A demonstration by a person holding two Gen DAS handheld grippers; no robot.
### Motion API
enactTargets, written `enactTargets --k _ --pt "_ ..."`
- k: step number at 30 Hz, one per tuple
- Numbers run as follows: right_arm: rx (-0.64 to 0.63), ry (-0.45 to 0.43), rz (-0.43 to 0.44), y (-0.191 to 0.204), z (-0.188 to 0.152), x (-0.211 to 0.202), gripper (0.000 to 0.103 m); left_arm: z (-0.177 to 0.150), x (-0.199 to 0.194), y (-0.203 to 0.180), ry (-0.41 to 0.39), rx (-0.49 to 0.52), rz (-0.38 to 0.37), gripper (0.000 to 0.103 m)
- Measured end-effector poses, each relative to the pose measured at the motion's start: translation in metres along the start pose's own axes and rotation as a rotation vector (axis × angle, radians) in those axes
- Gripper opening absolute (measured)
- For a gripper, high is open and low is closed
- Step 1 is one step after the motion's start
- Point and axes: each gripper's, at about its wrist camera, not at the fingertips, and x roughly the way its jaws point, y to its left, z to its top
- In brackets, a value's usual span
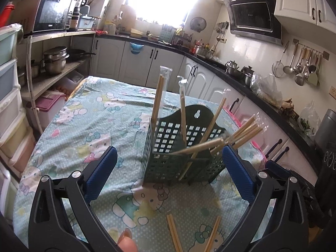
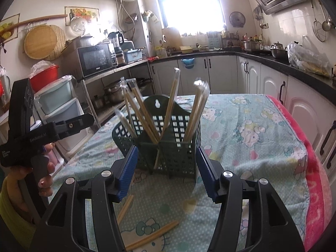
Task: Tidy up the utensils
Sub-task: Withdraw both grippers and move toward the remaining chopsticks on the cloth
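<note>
Dark green lattice holder (image 1: 168,163) w/ wrapped chopsticks (image 2: 145,113) leaning out; both tools spread, empty

A dark green perforated plastic basket (image 2: 168,145) holds pale matt wooden chopsticks (image 2: 145,113) in glossy clear wrappers, standing on a soft, wrinkled printed cloth (image 2: 252,147), with bare wooden chopsticks (image 1: 174,233) near it and ribbed blue pads (image 2: 128,172) on matt black plastic.

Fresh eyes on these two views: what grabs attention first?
The dark green utensil basket standing mid-table, wrapped chopsticks fanning out of it. Loose chopsticks lie on the cartoon-cat tablecloth nearer the cameras. Both the left gripper and right gripper frame the basket, empty.
</note>
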Motion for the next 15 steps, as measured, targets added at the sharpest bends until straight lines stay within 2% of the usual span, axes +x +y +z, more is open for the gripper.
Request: enactTargets --k 15 --pt "-0.01 0.058 -0.001 -0.001 -0.023 0.0 0.055 -0.023 0.008 0.004 0.063 0.003 0.017 0.092"
